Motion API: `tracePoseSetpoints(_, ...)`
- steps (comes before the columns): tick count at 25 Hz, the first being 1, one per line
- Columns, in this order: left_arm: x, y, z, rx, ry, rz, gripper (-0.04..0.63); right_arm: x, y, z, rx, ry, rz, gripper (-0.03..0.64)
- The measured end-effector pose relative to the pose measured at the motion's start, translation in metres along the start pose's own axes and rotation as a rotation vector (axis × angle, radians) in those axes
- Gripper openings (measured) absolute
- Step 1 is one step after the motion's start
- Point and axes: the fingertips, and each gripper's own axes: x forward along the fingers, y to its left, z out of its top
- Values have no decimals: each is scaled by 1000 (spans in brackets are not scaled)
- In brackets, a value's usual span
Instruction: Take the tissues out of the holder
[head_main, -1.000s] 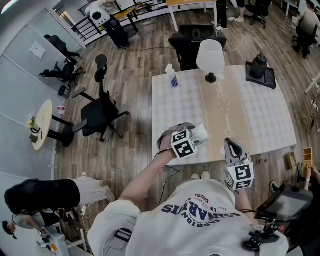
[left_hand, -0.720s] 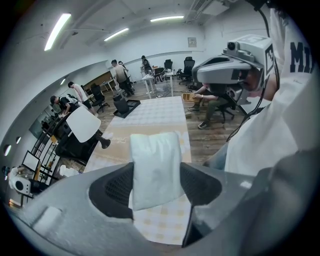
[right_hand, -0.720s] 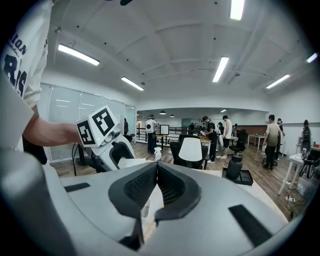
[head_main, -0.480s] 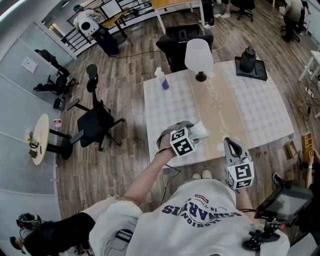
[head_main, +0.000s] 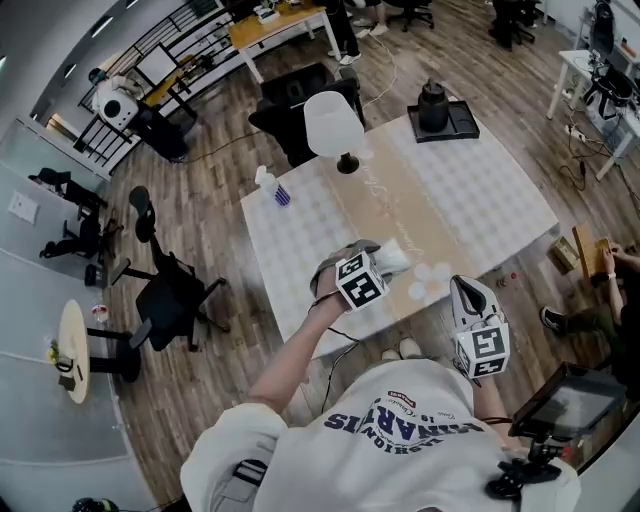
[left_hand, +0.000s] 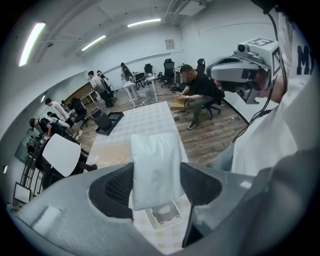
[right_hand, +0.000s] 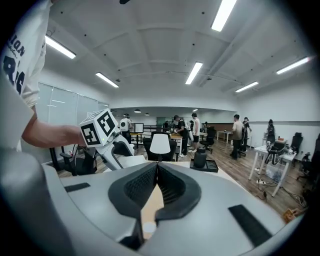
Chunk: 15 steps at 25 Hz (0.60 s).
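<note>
Tissue pack (left_hand: 155, 167), white and soft-sided, stands upright between the jaws of the left gripper (left_hand: 157, 186). Both ribbed pads press against its sides, so the gripper is grasping it around the lower half while the top sticks out well past the jaws. Just below the pack's bottom edge lies the holder (left_hand: 162, 216), a small white rectangular piece resting flat on the checked cloth of the table (head_main: 500, 200). The pack covers the holder's far end, and whether the two touch cannot be made out.

In the head view the left gripper is over the near part of the table, at the edge of the tan runner (head_main: 400, 215) that crosses the cloth, with the pack showing as a white bundle at its tip. The holder is hidden under the gripper there.

The right gripper (right_hand: 156, 167) is clenched, its jaw tips meeting with nothing between them (only a sliver of runner shows through the gap lower down). From above it hovers by the near edge of the table, to the right of the left gripper and apart from it, its marker cube (head_main: 479, 350) facing up.

Farther along the table stand a lamp (head_main: 333, 125) with a white shade at the far end of the runner, a spray bottle (head_main: 272, 187) near the far left corner, and a black jug (head_main: 433, 100) on a black tray (head_main: 460, 122) at the far right
</note>
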Motion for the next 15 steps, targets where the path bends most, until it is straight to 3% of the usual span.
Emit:
tracePoseSetpoints(7, 49, -8, 32, 65, -6, -67, 291, -34, -34, -11, 45, 18, -138, 8)
tracePoseSetpoints(15, 126, -17, 28, 59, 37, -167, 291, -55, -58, -22, 81, 36, -241, 8)
